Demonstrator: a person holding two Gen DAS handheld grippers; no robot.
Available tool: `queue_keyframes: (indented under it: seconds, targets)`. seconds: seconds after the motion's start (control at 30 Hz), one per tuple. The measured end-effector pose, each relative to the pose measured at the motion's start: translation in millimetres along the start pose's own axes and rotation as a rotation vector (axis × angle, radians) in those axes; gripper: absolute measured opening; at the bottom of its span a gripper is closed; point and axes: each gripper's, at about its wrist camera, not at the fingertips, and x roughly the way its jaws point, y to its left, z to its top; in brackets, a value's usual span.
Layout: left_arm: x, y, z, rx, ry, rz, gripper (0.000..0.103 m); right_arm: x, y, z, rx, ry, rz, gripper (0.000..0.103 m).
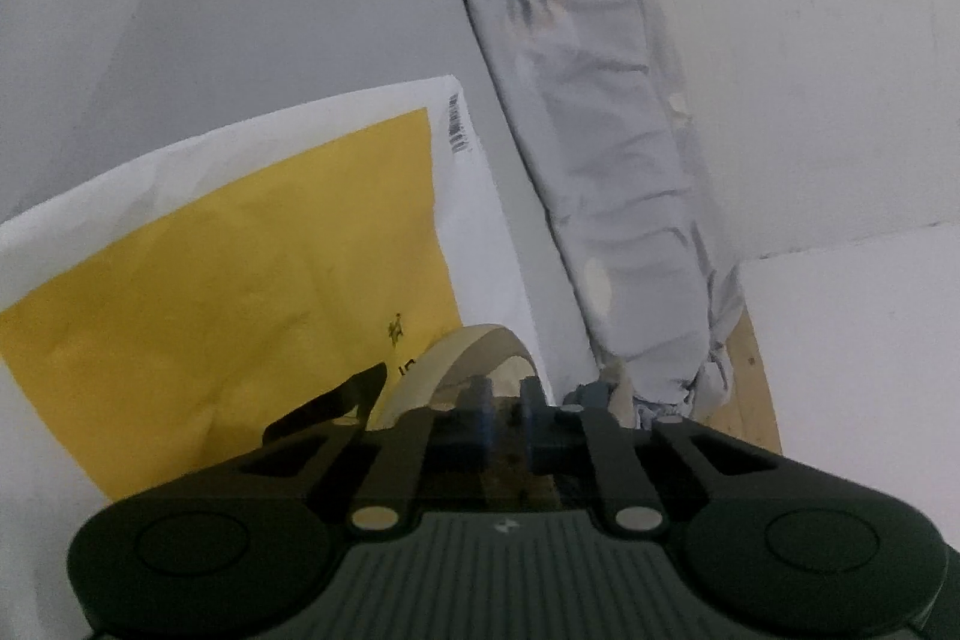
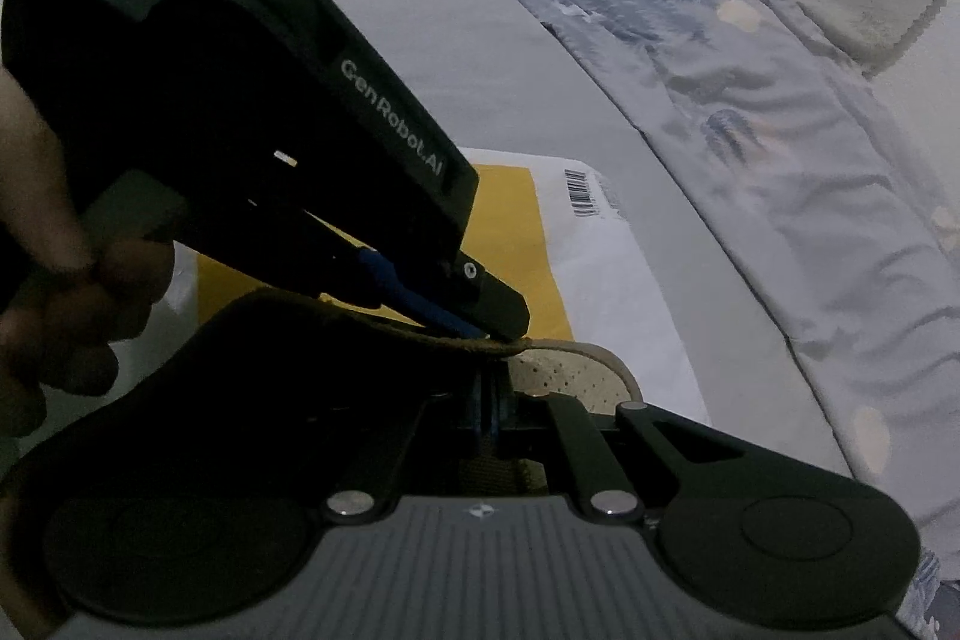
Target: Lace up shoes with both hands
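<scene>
With the shoe [image 2: 576, 376] lying on the yellow envelope [image 2: 516, 226], the left gripper [image 2: 504, 334] jaws are clenched at its dark collar edge and the right gripper [image 2: 489, 400] jaws clenched beside it, seemingly seizing lace; next comes careful pulling.

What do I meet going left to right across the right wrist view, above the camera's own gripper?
Person's hand → left gripper coming in over the shoe's edge → yellow-and-white mailer → blue patterned bedding.

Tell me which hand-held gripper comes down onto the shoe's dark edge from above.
The left hand-held gripper, slanting in from upper left, lettering on its side. The right hand-held gripper sits lower, shut.
</scene>
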Motion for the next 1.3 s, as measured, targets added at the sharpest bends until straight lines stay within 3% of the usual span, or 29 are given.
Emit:
queue_keyframes:
  seconds: [0.2,0.33,0.47,0.67,0.77,0.87,0.97,1.17,1.2,1.27,1.3]
  targets:
    - [-5.5,-0.1,1.1,-0.015,-0.053,0.001,0.000,-3.2,3.9,-1.7,0.046,-0.003,-0.045,0.002]
    - [-23.9,2.7,5.1,-0.043,-0.170,0.022,0.000,-8.2,9.8,-4.9,0.099,-0.006,-0.097,0.003]
    - [-32.6,8.4,8.6,-0.070,-0.236,0.034,0.000,-16.3,13.3,-11.0,0.188,-0.018,-0.147,0.006]
    - [-33.4,8.8,8.2,-0.044,-0.221,0.133,0.003,-39.5,14.2,-20.9,0.346,-0.097,-0.216,0.027]
    - [-40.6,10.6,10.0,-0.080,-0.202,0.108,0.012,-51.1,11.3,-28.6,0.478,-0.159,-0.226,0.027]
    - [-46.5,6.4,8.1,-0.066,-0.198,0.087,0.021,-60.8,11.4,-31.5,0.531,-0.215,-0.219,0.027]
    - [-50.5,1.9,1.2,-0.043,-0.211,0.094,0.023,-70.0,13.2,-34.8,0.613,-0.264,-0.228,0.027]
    - [-46.8,2.0,-10.8,-0.068,-0.146,0.075,0.027,-77.0,28.8,-45.2,0.647,-0.269,-0.272,0.027]
    - [-45.7,0.8,-12.5,-0.067,-0.142,0.072,0.030,-78.2,31.3,-48.4,0.657,-0.268,-0.293,0.031]
    - [-43.3,-2.9,-15.3,-0.064,-0.140,0.054,0.036,-82.1,36.3,-55.8,0.683,-0.273,-0.342,0.047]
    - [-42.0,-5.2,-16.4,-0.060,-0.141,0.040,0.040,-84.5,37.8,-59.1,0.695,-0.280,-0.356,0.047]
